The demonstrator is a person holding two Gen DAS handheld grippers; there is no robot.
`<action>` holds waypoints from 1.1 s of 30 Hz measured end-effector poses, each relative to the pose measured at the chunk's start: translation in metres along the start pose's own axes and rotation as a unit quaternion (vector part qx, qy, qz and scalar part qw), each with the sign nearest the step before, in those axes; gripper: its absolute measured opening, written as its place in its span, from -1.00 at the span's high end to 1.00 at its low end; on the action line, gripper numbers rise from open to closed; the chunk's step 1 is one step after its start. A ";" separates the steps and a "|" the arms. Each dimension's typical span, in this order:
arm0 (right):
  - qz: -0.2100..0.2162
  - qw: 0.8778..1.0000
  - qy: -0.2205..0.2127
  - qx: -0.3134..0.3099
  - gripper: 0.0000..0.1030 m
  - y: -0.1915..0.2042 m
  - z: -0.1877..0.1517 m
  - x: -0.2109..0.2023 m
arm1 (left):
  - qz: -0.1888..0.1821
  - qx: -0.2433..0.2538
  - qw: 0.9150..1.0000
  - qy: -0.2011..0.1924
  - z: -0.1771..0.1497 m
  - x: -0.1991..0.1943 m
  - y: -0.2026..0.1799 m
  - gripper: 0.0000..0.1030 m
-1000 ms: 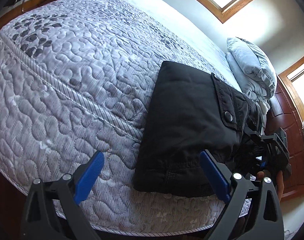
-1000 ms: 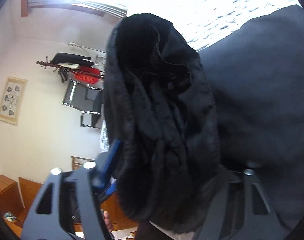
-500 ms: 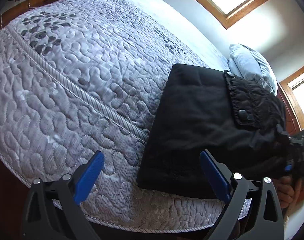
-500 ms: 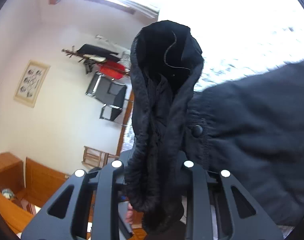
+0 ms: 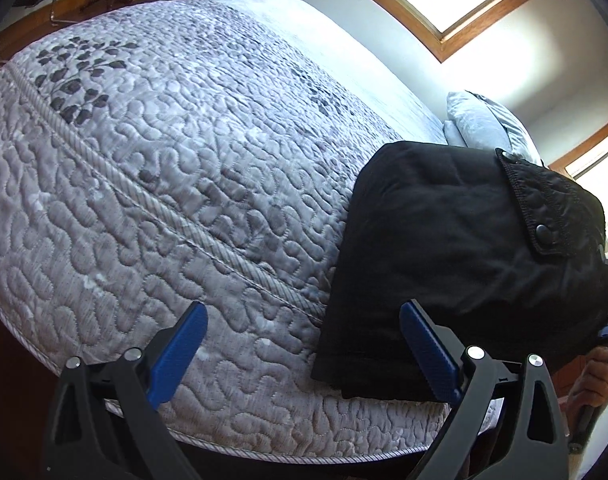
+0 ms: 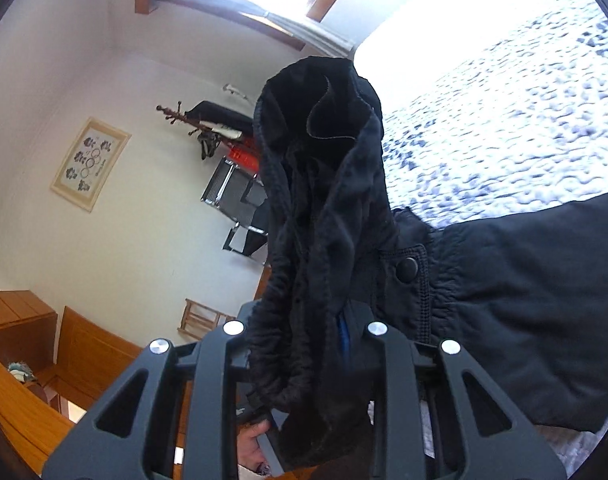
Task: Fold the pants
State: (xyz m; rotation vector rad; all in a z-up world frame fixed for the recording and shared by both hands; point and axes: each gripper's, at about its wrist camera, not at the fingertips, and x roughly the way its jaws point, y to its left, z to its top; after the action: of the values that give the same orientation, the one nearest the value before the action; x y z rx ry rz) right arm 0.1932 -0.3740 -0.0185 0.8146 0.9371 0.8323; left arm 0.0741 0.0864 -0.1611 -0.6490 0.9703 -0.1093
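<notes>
The black pants [image 5: 455,248] lie folded on the grey quilted bed [image 5: 176,168] near its front right edge, a snap-button pocket flap on top. My left gripper [image 5: 304,344] is open and empty, its blue pads just in front of the pants' left front corner. My right gripper [image 6: 304,344] is shut on a bunched end of the pants [image 6: 323,208], which stands up between the fingers; the rest of the pants [image 6: 523,288] spreads to the right. The right gripper's body also shows at the right edge of the left wrist view, behind the pants.
Pale blue pillows [image 5: 479,124] lie at the head of the bed behind the pants. The bed's front edge [image 5: 264,448] runs just ahead of my left gripper. A coat rack [image 6: 208,124], a chair [image 6: 240,204] and wooden furniture [image 6: 32,360] stand across the room.
My right gripper closed on the bunched end of the pants and lifted it up. The left gripper stayed open and drew back a little to the left.
</notes>
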 end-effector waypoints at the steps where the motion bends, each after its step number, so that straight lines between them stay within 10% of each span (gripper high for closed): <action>1: -0.003 1.000 -0.004 0.004 0.54 -0.001 -0.001 -0.004 | -0.001 0.004 1.000 0.002 -0.001 0.001 -0.003 -0.89; 16: -0.022 0.991 -0.064 0.117 0.54 -0.118 -0.023 -0.069 | 0.000 0.059 0.998 0.024 -0.006 0.016 -0.041 -0.89; 33: -0.069 0.976 -0.043 0.202 0.52 -0.208 -0.058 -0.037 | -0.001 0.113 0.993 0.039 -0.012 0.030 -0.084 -0.89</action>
State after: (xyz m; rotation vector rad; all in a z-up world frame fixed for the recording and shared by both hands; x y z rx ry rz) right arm 0.1771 -0.4850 -0.2070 1.1132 1.0893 0.4856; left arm 0.0986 0.0019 -0.1405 -0.4407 1.0155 -0.2450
